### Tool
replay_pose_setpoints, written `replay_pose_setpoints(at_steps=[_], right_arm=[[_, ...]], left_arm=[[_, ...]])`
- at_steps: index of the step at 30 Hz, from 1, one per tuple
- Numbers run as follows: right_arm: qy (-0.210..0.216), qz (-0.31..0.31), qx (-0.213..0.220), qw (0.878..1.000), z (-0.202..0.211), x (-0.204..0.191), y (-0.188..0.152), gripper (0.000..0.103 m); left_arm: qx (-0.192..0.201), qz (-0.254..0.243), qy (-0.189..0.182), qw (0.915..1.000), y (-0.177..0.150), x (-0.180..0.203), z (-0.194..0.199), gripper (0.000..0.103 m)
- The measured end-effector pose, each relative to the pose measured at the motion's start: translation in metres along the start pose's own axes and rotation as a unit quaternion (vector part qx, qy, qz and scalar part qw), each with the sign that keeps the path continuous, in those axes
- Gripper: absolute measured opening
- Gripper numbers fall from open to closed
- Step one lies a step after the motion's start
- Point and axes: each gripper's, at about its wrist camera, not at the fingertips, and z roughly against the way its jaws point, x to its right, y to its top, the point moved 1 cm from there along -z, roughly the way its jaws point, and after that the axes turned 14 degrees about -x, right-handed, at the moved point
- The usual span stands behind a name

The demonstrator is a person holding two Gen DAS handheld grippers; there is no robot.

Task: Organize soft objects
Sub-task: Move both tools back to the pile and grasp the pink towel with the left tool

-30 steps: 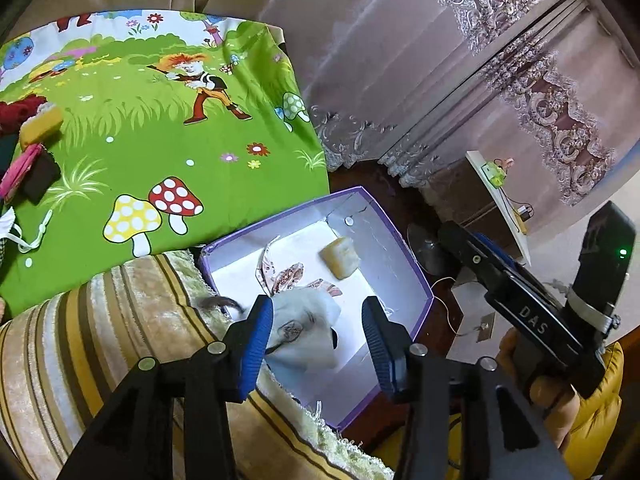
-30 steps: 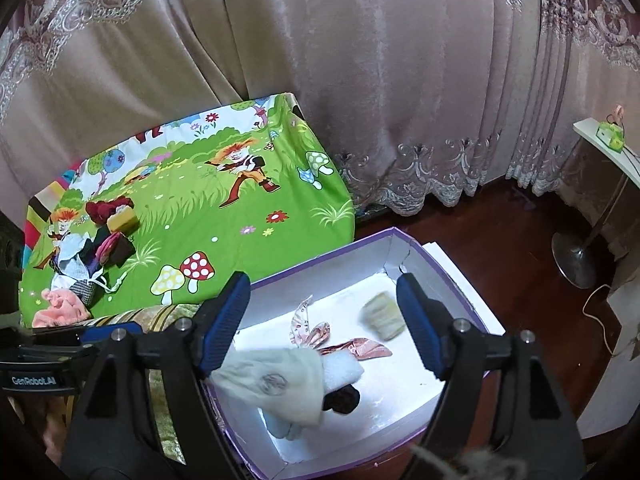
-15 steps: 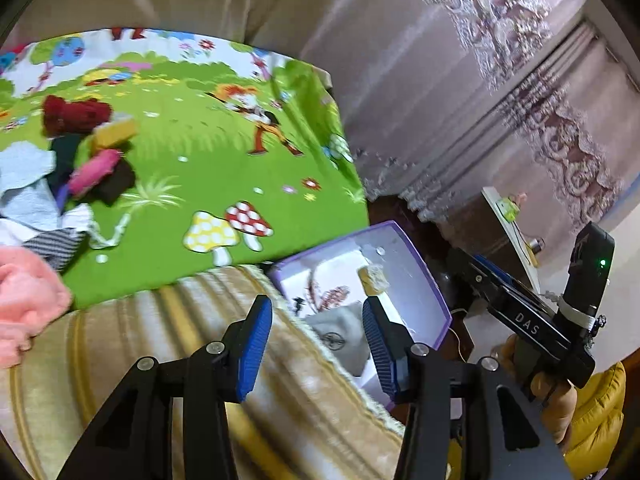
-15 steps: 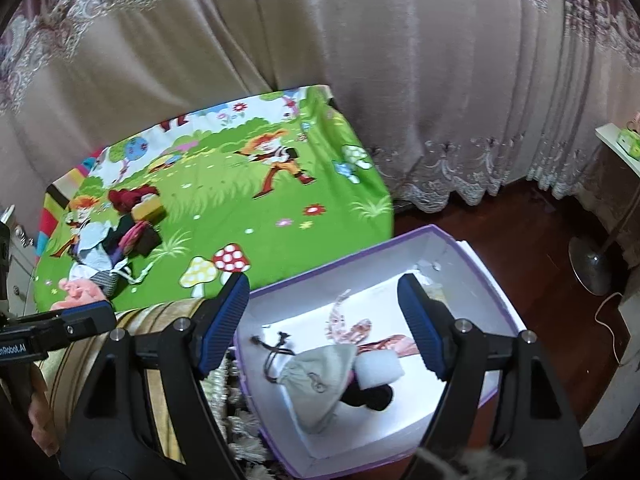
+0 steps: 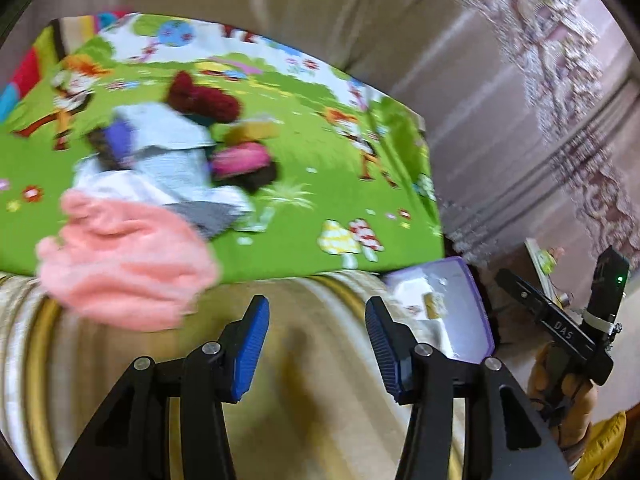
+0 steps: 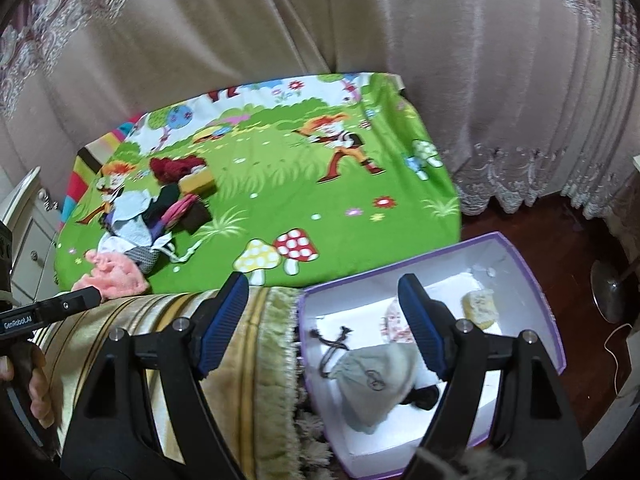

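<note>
From the left wrist: left tool (image 5: 316,344) empty, pads apart, over the striped cushion (image 5: 304,400). Blurred pile of soft things (image 5: 168,160) sits on the green cartoon sheet (image 5: 320,184) at 11 o'clock; pink fuzzy cloth (image 5: 124,264) nearest, long axis lying 9-to-3. Left hand closer to it than the right. A second ago this view framed the purple box (image 5: 472,312), now at 2 o'clock.

From the right wrist: right tool (image 6: 324,320) wide apart, empty, above box edge; grey drawstring pouch (image 6: 372,380) inside at 5 o'clock, yellowish sponge (image 6: 480,308) at 3. Pouch hung between the fingers a second ago; now lies lower in the box.
</note>
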Motion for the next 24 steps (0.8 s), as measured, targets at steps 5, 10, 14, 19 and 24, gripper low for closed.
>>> replay_pose_setpoints(at_steps=[5, 10, 14, 19, 24], right_arm=[[0.007, 0.026, -0.012, 1.000, -0.011, -0.027, 0.006, 0.080], [0.015, 0.054, -0.023, 0.998, -0.022, -0.052, 0.011, 0.080], [0.023, 0.076, -0.035, 0.996, -0.034, -0.071, 0.013, 0.080], [0.031, 0.101, -0.047, 0.993, -0.047, -0.091, 0.016, 0.080], [0.039, 0.120, -0.056, 0.990, -0.058, -0.105, 0.022, 0.080]], left_arm=[[0.008, 0.030, 0.027, 0.9992, -0.005, -0.040, 0.018, 0.053], [0.006, 0.043, 0.051, 0.9978, -0.008, -0.066, 0.031, 0.054], [-0.002, 0.047, 0.070, 0.9964, -0.007, -0.080, 0.033, 0.060], [-0.020, 0.027, 0.106, 0.9938, -0.002, -0.088, 0.030, 0.066], [-0.059, -0.016, 0.156, 0.9859, 0.008, -0.091, 0.020, 0.071]])
